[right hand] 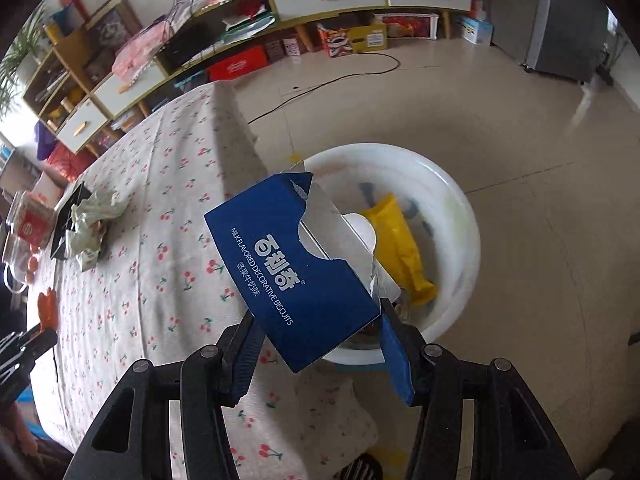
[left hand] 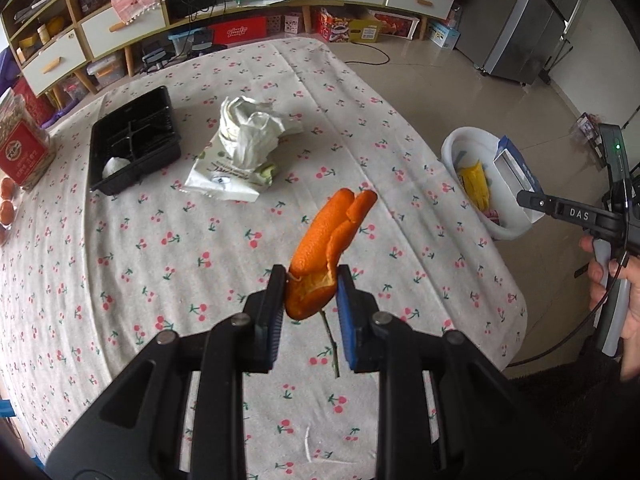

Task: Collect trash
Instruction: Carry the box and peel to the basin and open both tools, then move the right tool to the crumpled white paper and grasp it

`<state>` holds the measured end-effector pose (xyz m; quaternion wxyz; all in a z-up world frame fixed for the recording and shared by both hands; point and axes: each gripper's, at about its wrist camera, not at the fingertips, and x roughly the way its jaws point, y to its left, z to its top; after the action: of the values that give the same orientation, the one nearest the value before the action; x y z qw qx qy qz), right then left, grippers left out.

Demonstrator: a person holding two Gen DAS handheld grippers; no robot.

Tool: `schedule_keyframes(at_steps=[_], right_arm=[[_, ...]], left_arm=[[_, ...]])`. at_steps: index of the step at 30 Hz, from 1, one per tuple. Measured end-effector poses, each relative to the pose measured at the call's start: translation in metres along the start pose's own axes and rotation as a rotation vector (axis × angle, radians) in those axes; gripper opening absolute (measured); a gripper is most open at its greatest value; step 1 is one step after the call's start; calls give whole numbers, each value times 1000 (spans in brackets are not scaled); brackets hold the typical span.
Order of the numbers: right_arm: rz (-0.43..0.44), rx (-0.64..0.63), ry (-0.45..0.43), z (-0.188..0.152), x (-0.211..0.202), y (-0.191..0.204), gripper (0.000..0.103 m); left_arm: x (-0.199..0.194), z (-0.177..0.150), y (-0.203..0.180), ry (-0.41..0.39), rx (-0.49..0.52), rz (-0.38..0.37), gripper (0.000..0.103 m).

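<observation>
My left gripper (left hand: 311, 286) is shut on an orange peel (left hand: 328, 240) and holds it above the cherry-print tablecloth (left hand: 160, 280). My right gripper (right hand: 318, 334) is shut on a torn blue biscuit box (right hand: 296, 272) and holds it over the near rim of a white basin (right hand: 448, 184) on the floor. A yellow wrapper (right hand: 400, 248) lies in the basin. In the left wrist view the basin (left hand: 460, 148), the box (left hand: 516, 168) and the right gripper (left hand: 532, 202) show at the right. Crumpled white paper and a wrapper (left hand: 240, 148) lie on the table.
A black plastic tray (left hand: 136, 136) sits on the table's far left, next to a red-labelled jar (left hand: 20, 152) and oranges (left hand: 7, 204). A thin twig (left hand: 330, 344) lies under the left gripper. Shelves and drawers line the far wall; a grey fridge (left hand: 520, 20) stands at right.
</observation>
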<state>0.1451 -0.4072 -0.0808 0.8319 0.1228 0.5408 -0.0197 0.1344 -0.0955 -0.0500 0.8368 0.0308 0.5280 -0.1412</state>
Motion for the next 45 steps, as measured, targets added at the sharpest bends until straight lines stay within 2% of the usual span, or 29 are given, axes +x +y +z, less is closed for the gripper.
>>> schedule_keyframes(at_steps=[4,15,21,24,26,27,28,29,30,31,33,37,41,45], right_arm=[[3,62,5,6,4,-23,57],[46,160,-17,10,-3,-51,63],[-22,185,-50,5,-15,-66,64],[-28,204,-64,4,-21,-73,65],[-39,212,-74,3,-25,-76,65],[-47,212,-79,3,-27,-77,65],[-54,212,-85,3,-29,-77,65],[-59,213,-90,2,-31,-77,66],[-63,214,-94,2,-32,-76,67],[-68,214,-98,2,-33,-75,68],[-77,209,-105,2,-36,-72,69],[-84,184,-109,4,-36,-60,71],[-74,169,-113,9,-35,-41,72],[-62,122,-125,17,-34,-6,76]], left_arm=[[13,16,-33,9,30,-25,26],[52,51,-113,43,122,-92,26],[74,65,-144,50,164,-127,27],[83,72,-156,42,181,-145,27],[87,76,-161,26,182,-186,27],[87,78,-162,9,180,-219,30],[88,80,-162,3,178,-242,45],[87,81,-161,-9,165,-233,70],[83,82,-159,-36,149,-213,80],[79,82,-157,-67,139,-203,85],[73,81,-152,-69,135,-196,85],[63,75,-130,-56,123,-130,87],[44,66,-91,-95,97,-41,95],[25,58,-44,-100,46,13,95]])
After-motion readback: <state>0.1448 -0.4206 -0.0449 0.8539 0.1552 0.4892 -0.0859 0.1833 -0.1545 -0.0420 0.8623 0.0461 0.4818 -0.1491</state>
